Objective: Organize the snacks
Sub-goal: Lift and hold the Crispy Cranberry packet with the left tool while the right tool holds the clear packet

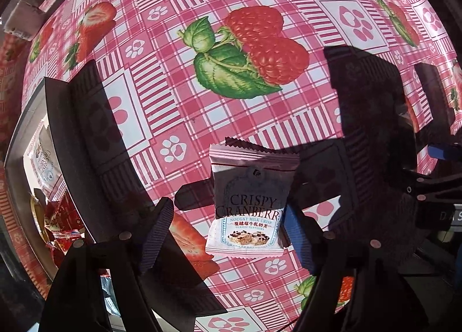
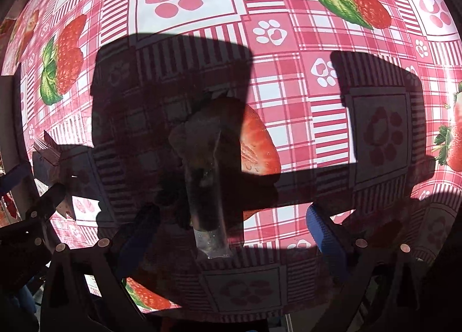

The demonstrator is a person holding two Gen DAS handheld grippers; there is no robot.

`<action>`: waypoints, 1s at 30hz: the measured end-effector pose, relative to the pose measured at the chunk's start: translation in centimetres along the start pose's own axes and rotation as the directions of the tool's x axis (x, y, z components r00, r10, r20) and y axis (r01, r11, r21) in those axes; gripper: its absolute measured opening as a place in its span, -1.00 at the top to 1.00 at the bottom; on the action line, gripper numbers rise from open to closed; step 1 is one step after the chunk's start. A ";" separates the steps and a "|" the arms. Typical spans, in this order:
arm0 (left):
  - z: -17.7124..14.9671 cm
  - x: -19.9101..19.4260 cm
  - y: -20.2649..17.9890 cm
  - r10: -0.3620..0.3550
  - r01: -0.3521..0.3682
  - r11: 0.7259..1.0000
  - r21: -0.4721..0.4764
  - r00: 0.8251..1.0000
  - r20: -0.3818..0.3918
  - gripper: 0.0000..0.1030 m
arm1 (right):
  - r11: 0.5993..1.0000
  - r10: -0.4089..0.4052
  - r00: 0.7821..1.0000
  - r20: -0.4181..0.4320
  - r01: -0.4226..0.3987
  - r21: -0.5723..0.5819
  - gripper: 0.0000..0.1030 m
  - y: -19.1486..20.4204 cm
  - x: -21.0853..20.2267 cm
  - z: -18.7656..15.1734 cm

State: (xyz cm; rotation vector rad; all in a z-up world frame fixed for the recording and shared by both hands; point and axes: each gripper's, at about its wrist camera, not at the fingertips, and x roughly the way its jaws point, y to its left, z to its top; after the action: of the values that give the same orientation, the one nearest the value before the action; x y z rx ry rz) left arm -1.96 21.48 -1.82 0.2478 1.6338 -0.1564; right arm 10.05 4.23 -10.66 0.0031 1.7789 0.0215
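Sorting half done: some snacks are boxed, two are between my tongs.

In the box (image 1: 17,141) at my left I see a few packets already in. My left tongs (image 1: 228,233) stand wide open around the cranberry packet (image 1: 245,202), which lies flat on the desk (image 1: 260,118), long axis running away from me, top seal far. My right tongs (image 2: 231,231) are open too, straddling a clear packet (image 2: 206,187), long axis also pointing away. I judge neither is gripped yet.
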 end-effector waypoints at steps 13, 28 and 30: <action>-1.1 2.9 2.9 -0.043 0.042 0.996 -0.077 0.999 -0.009 -1.00 | 1.000 -0.011 1.000 0.003 0.011 -0.001 -0.99 -0.2 -0.2 0.0; -0.7 2.7 2.8 -0.045 0.045 0.996 -0.072 0.999 0.001 -1.00 | 1.000 -0.002 1.000 -0.008 0.002 -0.005 -1.00 -0.4 -1.2 -0.6; -1.0 2.4 2.6 -0.045 0.045 0.996 -0.077 0.999 0.009 -1.00 | 1.000 -0.001 1.000 -0.005 0.001 -0.003 -1.00 -0.4 -1.4 -0.8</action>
State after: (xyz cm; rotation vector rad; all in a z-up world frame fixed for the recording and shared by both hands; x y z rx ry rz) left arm -2.42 24.38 -3.96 0.1510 1.6356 -0.1276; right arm 9.58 3.82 -9.18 -0.0001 1.7835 0.0228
